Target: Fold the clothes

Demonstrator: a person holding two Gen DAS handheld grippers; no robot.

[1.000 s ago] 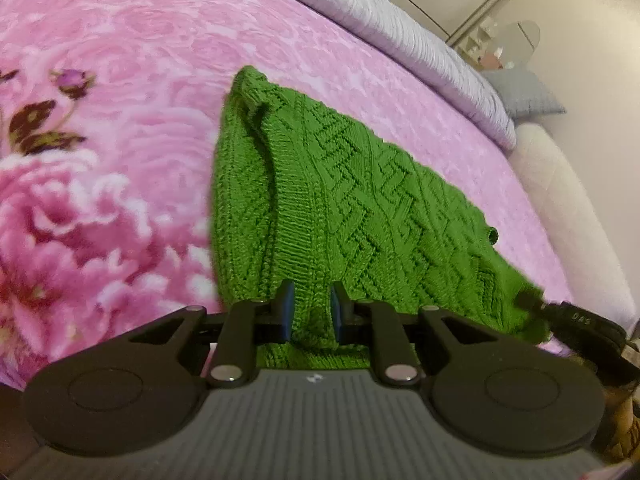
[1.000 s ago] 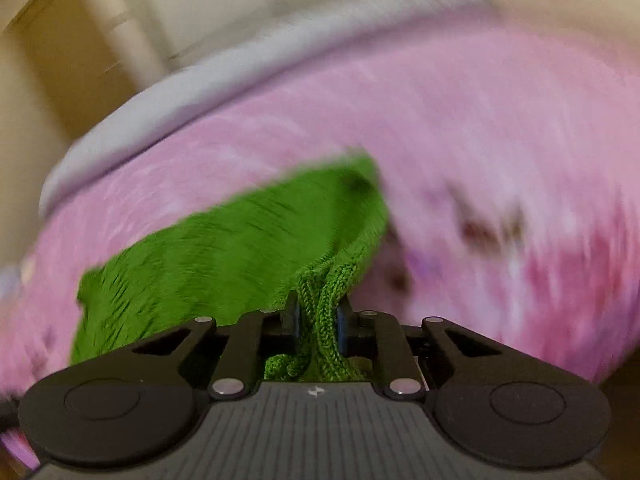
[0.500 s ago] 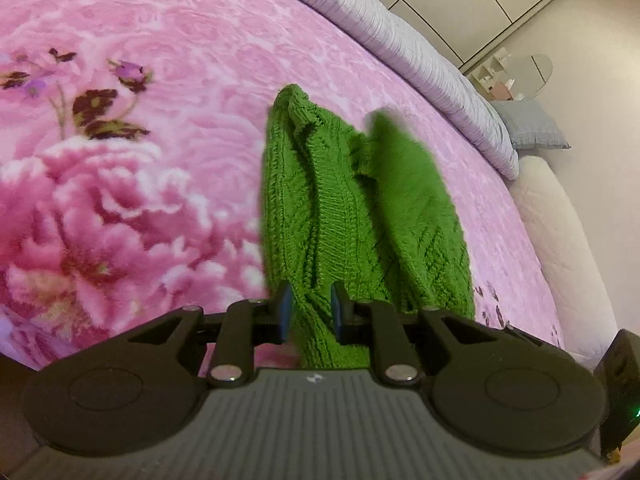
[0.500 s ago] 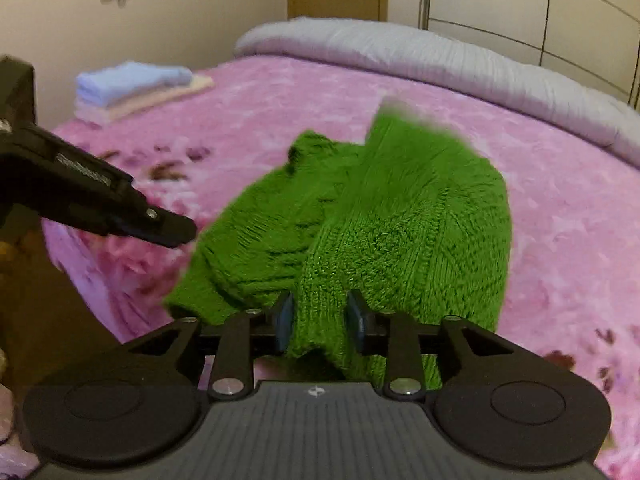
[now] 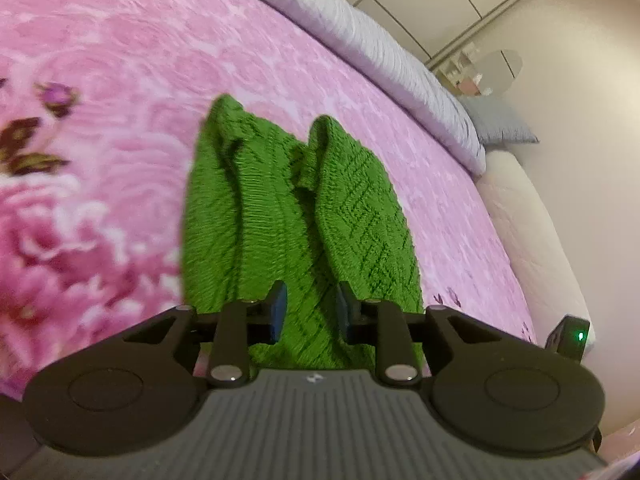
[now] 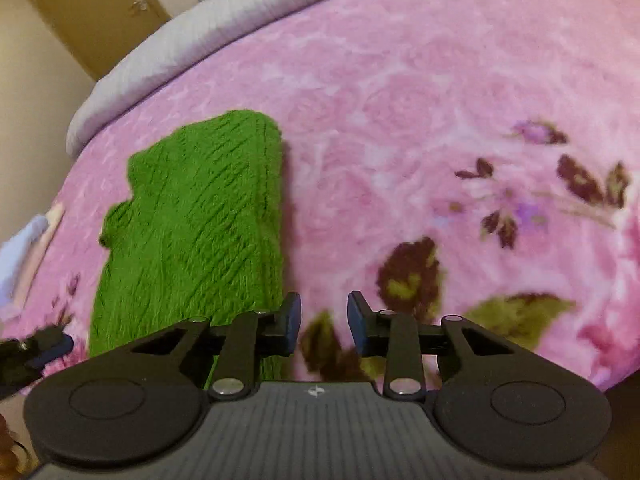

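A green cable-knit sweater [image 5: 296, 216] lies folded lengthwise on the pink floral blanket [image 5: 100, 80], both sides turned in toward the middle. My left gripper [image 5: 308, 312] is open, its fingers apart just over the sweater's near hem, holding nothing. In the right wrist view the sweater [image 6: 192, 232] lies to the left as a narrow folded strip. My right gripper [image 6: 324, 322] is open and empty over bare blanket [image 6: 400, 120], just right of the sweater's edge.
A grey striped bolster [image 5: 360, 36] runs along the bed's far edge, also in the right wrist view [image 6: 200, 40]. A cream padded bed side [image 5: 532, 240] and a grey pillow [image 5: 500, 124] are at right. Folded towels [image 6: 24, 248] sit at far left. A door [image 6: 88, 4] stands behind.
Both grippers were shut on the sweater's hem and brought its right side over the middle. Now both have opened and let go. The right gripper has swung away to the right.
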